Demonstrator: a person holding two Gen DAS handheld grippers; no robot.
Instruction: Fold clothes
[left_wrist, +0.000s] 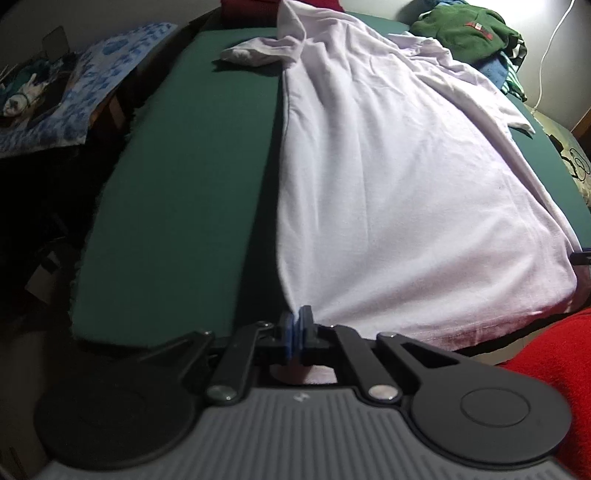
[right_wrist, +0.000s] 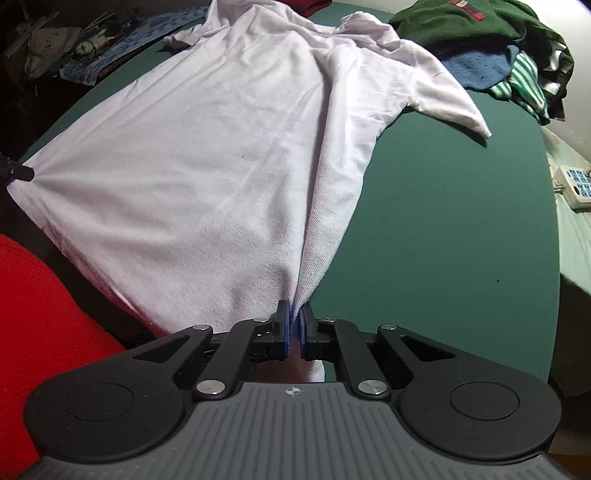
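Green table cover, blue patterned cloth, white remote.

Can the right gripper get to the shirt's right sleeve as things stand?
Probably not at once: the right gripper is shut on the white shirt hem. The sleeve itself lies uncovered on the green table.

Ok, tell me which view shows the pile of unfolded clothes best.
Right wrist view: the pile shows its green top, blue knit and striped pieces spread out. The left wrist view squeezes the pile into the far corner, partly hidden behind the white shirt.
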